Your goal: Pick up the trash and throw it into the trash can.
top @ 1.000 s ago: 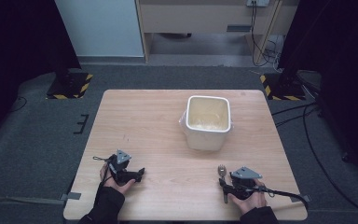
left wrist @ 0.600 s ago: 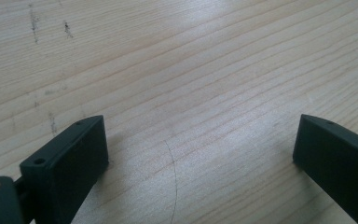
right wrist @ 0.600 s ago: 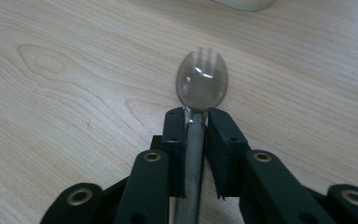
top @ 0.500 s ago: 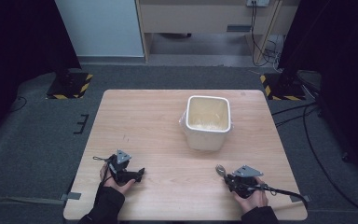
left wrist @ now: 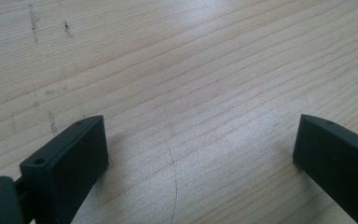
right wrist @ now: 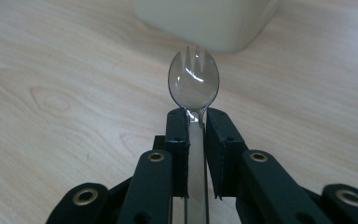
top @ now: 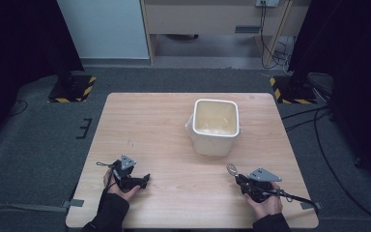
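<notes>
**Spork clamped in right gripper, tub ahead**

Spork (right wrist: pixel 193 81): clear plastic, glossy, with an oval bowl ending in short tines. Its flat handle runs straight back between the right gripper's (right wrist: pixel 195 116) two black jaws. The jaws have just been closing and now pinch the handle from both sides; the bowl and tines stick out past the jaw tips, above the table. In the high view the spork (top: pixel 232 169) shows as a small pale loop at the front of the right gripper (top: pixel 239 178), near the table's front right, pointing toward the far left.

Right gripper: matte black, blocky links with brass-ringed pivot holes, a grey three-cornered plate on top, a cable trailing off to the right. The right hand (top: pixel 265 203) holds it from behind.

Tub (top: pixel 216 126): off-white, squarish with rounded corners, smooth plastic walls, open top, pale inside. It stands upright past the spork, right of the table's middle, apart from it. In the right gripper view its lower wall (right wrist: pixel 205 23) sits just beyond the tines, blurred.

Left gripper (top: pixel 142 181): at the table's front left, well apart from the spork, in the left hand (top: pixel 121 186). Its jaws stand wide, with bare wood between them.

Table (top: pixel 149 125): light wood, fine straight grain, a few small dark scuffs and one thin curved scratch (left wrist: pixel 173 182).
</notes>
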`<state>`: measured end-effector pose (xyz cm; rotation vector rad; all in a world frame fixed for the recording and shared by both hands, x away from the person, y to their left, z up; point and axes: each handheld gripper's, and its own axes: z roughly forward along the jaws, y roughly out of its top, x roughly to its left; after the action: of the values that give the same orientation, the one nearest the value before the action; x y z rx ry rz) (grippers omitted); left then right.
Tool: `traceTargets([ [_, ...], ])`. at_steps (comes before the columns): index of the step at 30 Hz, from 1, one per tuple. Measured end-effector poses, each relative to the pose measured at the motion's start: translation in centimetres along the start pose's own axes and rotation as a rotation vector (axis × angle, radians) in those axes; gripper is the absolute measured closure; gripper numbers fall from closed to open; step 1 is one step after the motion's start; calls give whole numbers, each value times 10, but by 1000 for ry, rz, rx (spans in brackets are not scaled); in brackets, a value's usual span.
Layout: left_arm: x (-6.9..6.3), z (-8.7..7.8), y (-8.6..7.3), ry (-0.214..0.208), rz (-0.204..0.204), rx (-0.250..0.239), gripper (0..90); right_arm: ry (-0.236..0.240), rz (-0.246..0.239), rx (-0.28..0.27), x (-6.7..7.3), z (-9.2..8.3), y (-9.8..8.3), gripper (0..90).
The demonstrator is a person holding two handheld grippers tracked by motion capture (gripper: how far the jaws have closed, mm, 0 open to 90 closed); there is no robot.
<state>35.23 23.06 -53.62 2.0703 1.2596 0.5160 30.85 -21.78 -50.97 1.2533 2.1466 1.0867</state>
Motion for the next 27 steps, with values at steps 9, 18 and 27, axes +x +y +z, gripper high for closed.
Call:
traceTargets([
  [9, 0, 0, 0, 0, 1, 1, 20, 0, 20, -123, -7, -12, 8, 797],
  [18, 0, 0, 0, -1, 1, 1, 18, 1, 60, -232, -17, -20, 19, 797],
  [27, 0, 0, 0, -1, 2, 1, 17, 2, 61, -297, -21, -27, 33, 797],
])
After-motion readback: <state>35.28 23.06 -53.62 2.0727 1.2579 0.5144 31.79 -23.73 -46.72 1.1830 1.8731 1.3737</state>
